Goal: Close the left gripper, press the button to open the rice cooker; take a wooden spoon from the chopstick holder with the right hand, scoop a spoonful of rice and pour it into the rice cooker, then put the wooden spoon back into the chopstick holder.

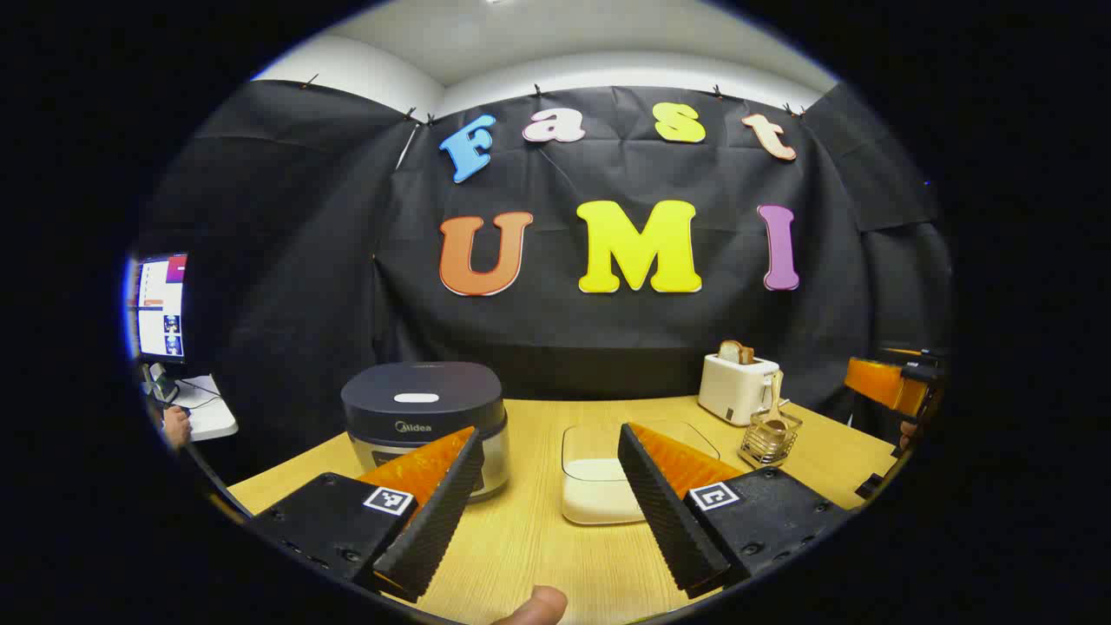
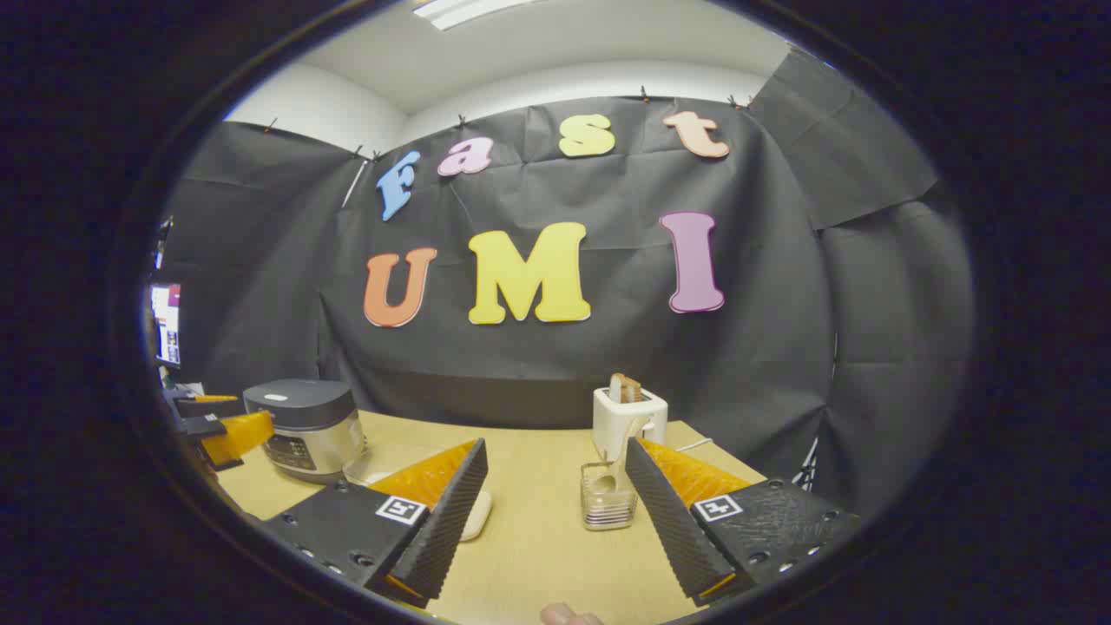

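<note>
Left gripper view: your left gripper (image 1: 542, 512) is spread, lid button (image 1: 416, 398) unpressed | right gripper (image 2: 555, 521) released | wooden spoon (image 1: 773, 408) in chopstick holder (image 1: 769, 441), right of rice cooker (image 1: 424, 425) | risk: spread fingers straddle button.

On the surface (image 1: 538, 538) — one rice cooker (image 1: 424, 421), one clear container of rice (image 1: 608, 473), one toaster (image 1: 738, 386), one chopstick holder (image 1: 768, 441) — with one wooden spoon (image 1: 774, 408) inside.

We see the cooker (image 1: 423, 424) shut, dark-lidded; right of it the clear rice box (image 1: 599, 486), farther right the spoon (image 1: 774, 408) upright in its holder (image 1: 768, 443).
</note>
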Demonstrator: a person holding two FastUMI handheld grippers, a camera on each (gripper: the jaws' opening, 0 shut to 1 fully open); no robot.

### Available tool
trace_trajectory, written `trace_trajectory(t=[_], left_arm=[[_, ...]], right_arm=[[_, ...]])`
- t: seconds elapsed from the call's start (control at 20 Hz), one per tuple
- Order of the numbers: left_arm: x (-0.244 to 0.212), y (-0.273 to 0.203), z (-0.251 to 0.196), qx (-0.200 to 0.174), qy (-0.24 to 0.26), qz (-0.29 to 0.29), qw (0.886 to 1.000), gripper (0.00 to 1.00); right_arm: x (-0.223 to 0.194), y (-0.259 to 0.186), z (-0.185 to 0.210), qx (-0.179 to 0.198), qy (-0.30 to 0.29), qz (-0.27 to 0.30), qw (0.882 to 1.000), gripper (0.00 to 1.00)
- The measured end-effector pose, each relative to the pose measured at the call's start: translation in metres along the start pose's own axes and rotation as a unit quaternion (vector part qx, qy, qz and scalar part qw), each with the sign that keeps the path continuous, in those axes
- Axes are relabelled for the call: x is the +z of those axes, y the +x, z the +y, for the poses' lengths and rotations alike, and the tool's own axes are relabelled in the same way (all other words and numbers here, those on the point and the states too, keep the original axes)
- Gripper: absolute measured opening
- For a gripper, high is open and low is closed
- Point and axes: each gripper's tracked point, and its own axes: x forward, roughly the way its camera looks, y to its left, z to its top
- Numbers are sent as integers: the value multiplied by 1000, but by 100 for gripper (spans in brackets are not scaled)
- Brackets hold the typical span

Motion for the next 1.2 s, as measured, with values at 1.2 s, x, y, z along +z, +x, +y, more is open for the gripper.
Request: trace_trajectory(t=[1.2], left_arm=[[6,18,47,60,32,22,997,81]], right_arm=[[-28,-4,0,16,7,11,1000,96]])
